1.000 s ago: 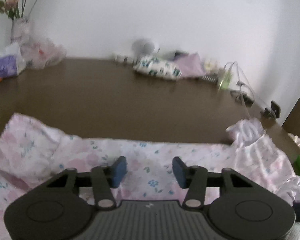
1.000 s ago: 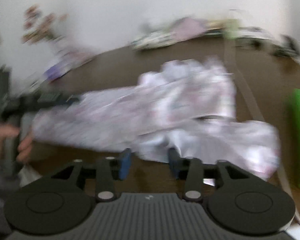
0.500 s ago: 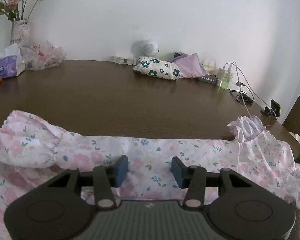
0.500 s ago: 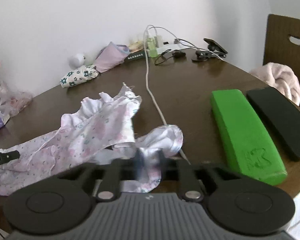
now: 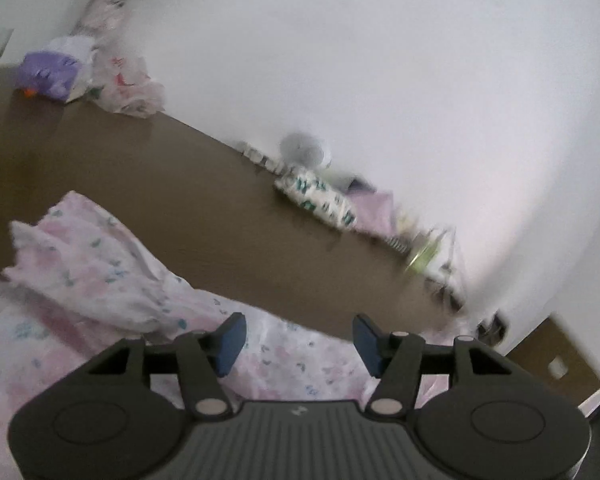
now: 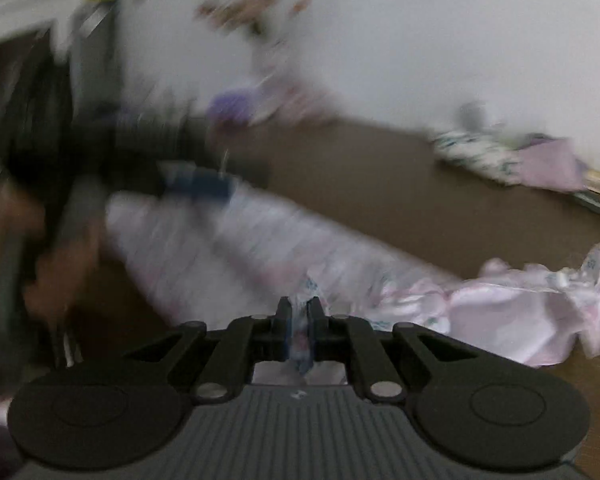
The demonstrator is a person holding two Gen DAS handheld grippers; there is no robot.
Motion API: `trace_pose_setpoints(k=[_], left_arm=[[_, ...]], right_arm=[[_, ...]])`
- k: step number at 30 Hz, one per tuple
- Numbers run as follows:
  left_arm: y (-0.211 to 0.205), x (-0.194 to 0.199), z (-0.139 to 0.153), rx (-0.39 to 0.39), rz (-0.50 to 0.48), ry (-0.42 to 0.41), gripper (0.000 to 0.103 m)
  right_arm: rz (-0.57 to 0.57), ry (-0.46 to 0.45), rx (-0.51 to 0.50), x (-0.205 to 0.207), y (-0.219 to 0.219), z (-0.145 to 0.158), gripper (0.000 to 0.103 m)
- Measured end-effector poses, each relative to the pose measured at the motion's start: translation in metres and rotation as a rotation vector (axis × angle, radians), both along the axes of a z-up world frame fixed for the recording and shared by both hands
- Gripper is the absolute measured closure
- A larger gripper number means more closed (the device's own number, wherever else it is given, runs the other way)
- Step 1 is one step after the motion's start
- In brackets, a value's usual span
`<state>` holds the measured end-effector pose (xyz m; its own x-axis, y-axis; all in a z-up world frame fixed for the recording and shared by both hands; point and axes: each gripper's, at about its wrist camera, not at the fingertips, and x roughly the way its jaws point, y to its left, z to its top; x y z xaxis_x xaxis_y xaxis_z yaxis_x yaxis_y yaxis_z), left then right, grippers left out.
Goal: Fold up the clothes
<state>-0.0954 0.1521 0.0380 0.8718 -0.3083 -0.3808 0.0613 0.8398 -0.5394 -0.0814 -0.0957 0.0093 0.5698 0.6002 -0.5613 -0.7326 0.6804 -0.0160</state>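
While the brown table [image 5: 228, 216] filled most of both views, the floral garment [image 6: 284, 248] lay across its near side as one long band, its long axis running roughly left to right between the two tools, with a bunched, ruffled end [image 6: 540, 312] off to the right. The right gripper [image 6: 299, 320] was the one in contact: its jaws were clamped on a fold of the cloth at the near edge. The left gripper [image 5: 296, 340] stood spread wide, holding nothing, with the fabric passing just below and ahead of its blue pads [image 5: 230, 340]; the far-left portion of cloth [image 5: 80, 264] rose in a hump beyond it. In the right wrist view the left tool and the hand [image 6: 28, 248] holding it showed only as a dark blur at the cloth's far end. Compared with half a second earlier, the right tool had turned from the green case side toward the left and had taken hold of cloth, and the left view had tilted sharply and gone blurred, while its jaws remained apart.
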Motion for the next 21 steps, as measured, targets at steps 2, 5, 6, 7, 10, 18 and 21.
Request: trace_pose_setpoints(k=[2,5,6,7,10,18,21], left_arm=[[-0.009,0.000,0.004,-0.004,-0.091,0.011,0.036],[-0.041,0.003,0.006,0.039,-0.287,-0.019,0.036],[-0.050,0.004,0.004,0.051,-0.326,-0.030,0.036],[-0.056,0.006,0.002,0.065,-0.345,-0.023,0.036],[-0.065,0.013,-0.007,0.108,-0.340,0.035,0.042],[-0.089,0.008,-0.016,0.307,-0.383,0.054,0.043],[-0.090,0.005,-0.020,0.324,-0.373,0.035,0.043]], right_arm=[[0.030,0.007,0.009,0.000,0.000,-0.003,0.094],[0.037,-0.013,0.007,0.001,-0.006,-0.002,0.071],[0.045,-0.024,0.006,-0.001,-0.011,0.000,0.059],[0.054,-0.035,0.015,-0.006,-0.019,0.004,0.045],[0.000,-0.045,0.059,-0.015,-0.061,0.024,0.045],[-0.645,0.135,0.162,0.104,-0.137,0.026,0.046],[-0.696,0.187,0.187,0.134,-0.138,0.012,0.061]])
